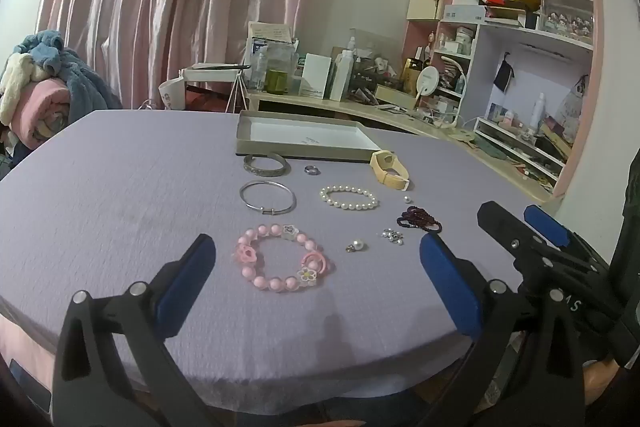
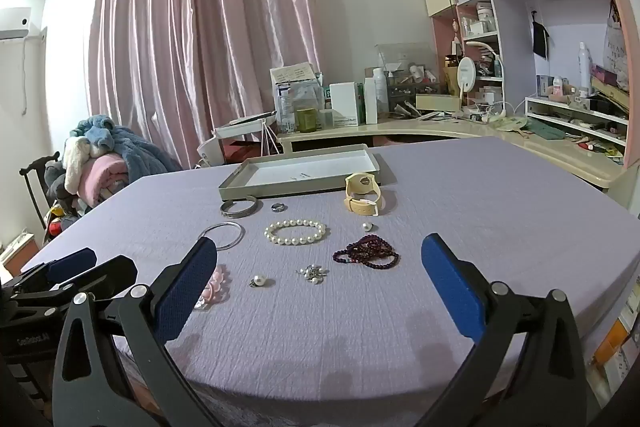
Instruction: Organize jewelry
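Observation:
Jewelry lies spread on a lilac-covered table. A pink bead bracelet lies nearest, between the wide-apart blue fingers of my left gripper, which stands open and holds nothing. Beyond are a thin silver bangle, an engraved cuff, a ring, a pearl bracelet, a cream watch, dark red beads and small pearl pieces. My right gripper is open and empty above the table's near edge, facing the dark red beads and pearl bracelet.
An open, shallow grey tray with a white floor sits behind the jewelry, also seen as the tray in the right wrist view. A cluttered desk and shelves stand behind. Folded blankets are piled at the left.

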